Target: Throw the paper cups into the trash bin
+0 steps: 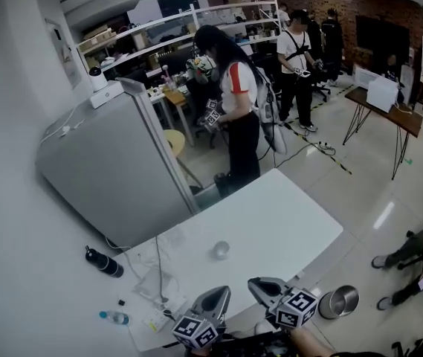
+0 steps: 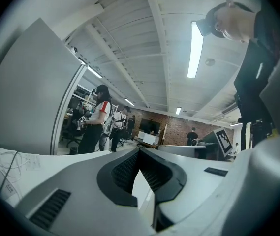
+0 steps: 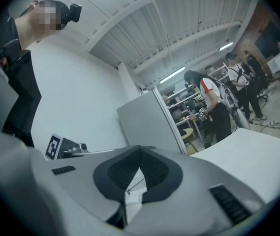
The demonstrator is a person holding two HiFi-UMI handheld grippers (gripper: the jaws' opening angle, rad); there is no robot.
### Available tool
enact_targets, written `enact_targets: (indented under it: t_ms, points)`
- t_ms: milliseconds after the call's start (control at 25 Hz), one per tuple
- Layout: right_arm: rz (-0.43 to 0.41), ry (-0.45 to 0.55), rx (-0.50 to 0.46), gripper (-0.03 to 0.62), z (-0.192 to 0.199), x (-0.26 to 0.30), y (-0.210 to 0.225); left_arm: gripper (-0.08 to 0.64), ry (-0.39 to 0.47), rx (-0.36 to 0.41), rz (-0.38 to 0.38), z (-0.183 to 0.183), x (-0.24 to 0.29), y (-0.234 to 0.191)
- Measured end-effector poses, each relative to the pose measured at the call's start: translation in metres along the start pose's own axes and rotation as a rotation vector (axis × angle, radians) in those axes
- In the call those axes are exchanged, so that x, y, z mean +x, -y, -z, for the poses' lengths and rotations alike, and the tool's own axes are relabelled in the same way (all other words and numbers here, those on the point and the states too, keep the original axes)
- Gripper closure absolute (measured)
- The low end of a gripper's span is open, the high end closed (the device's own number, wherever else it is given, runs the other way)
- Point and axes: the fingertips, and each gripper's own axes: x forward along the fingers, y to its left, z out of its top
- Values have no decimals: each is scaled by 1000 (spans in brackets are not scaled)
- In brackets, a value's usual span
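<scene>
A small pale paper cup (image 1: pixel 220 250) stands alone on the white table (image 1: pixel 285 214), a short way beyond both grippers. A round metal trash bin (image 1: pixel 339 301) sits on the floor off the table's near right corner. My left gripper (image 1: pixel 218 294) and right gripper (image 1: pixel 260 283) hover side by side over the table's near edge, both pointing level. In the left gripper view the left gripper's (image 2: pixel 139 154) dark ribbed jaws meet at the tip with nothing between them. The right gripper (image 3: pixel 140 149) looks the same in its own view. Neither gripper view shows the cup or the bin.
A grey partition panel (image 1: pixel 114 162) stands behind the table at left. Loose cables and papers (image 1: pixel 155 277) lie on the table's left end. A black bottle (image 1: pixel 104 262) and a plastic bottle (image 1: pixel 114 317) lie left of it. A person (image 1: pixel 237 117) stands beyond the table.
</scene>
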Motion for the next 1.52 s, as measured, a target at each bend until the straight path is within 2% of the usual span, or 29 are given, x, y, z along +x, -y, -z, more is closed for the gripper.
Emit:
enact_targets:
  t_ms: [160, 360, 600, 880, 1040, 1160, 1360, 1520]
  points:
    - [-15, 0, -12, 589, -8, 19, 7, 557, 7, -14, -22, 0, 0, -18]
    - [-23, -3, -38, 589, -17, 57, 4, 557, 13, 7, -33, -7, -10, -53]
    - [-19, -31, -56, 589, -13, 78, -1, 557, 27, -46, -43, -8, -20, -78]
    - [-36, -46, -83, 589, -10, 93, -2, 557, 35, 4, -72, -20, -20, -103]
    - [-63, -39, -106, 589, -21, 98, 3, 557, 73, 2, -127, -27, -19, -109]
    - [-65, -27, -112, 589, -26, 96, 10, 557, 61, 0, -147, -25, -15, -110]
    - [-62, -9, -97, 589, -33, 98, 22, 557, 58, 36, -129, -33, -2, -107]
    - [-78, 19, -122, 589, -43, 109, 18, 557, 69, 39, -141, -37, 0, -105]
